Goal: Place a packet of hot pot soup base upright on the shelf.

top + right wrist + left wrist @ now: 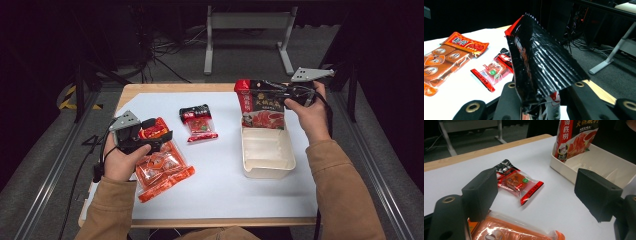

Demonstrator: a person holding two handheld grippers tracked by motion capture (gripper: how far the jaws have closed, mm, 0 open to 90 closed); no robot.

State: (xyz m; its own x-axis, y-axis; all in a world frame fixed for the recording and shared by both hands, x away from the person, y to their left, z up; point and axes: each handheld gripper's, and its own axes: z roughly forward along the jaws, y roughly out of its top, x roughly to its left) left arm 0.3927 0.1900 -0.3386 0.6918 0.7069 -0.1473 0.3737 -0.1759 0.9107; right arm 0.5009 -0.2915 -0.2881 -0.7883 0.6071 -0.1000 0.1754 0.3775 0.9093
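The right gripper (292,93) holds a dark hotpot-base pouch (263,105) by its upper right edge, and the pouch stands upright with its bottom inside the cream plastic tray (267,165), at the tray's far end. In the right gripper view the pouch's crimped black top (541,65) rises between the fingers (510,100). The fingers stand narrow about it and appear to pinch the seal, though the contact itself is hidden low in that view.

The pouch looks like a soft, filled foil bag: glossy, so likely slippery on its flat faces, and floppy, so it would probably slump or tip against the tray wall once let go. The ribbed seal along the top is the stiffest and least slick part, and seems the best place to take it. A hold lower down would squeeze the soft filling. It seems moderately heavy for its size, so a grip at one corner may let it swing.

Left of the tray, near the middle of the desk (220,185), lies a small clear-and-red seasoning packet (199,122). Farther left of the tray, the left gripper (155,137) hovers over a large orange packet (162,172) with its fingers (480,192) spread wide and nothing between them. That packet lies flat just below the fingers in the left gripper view (511,231).
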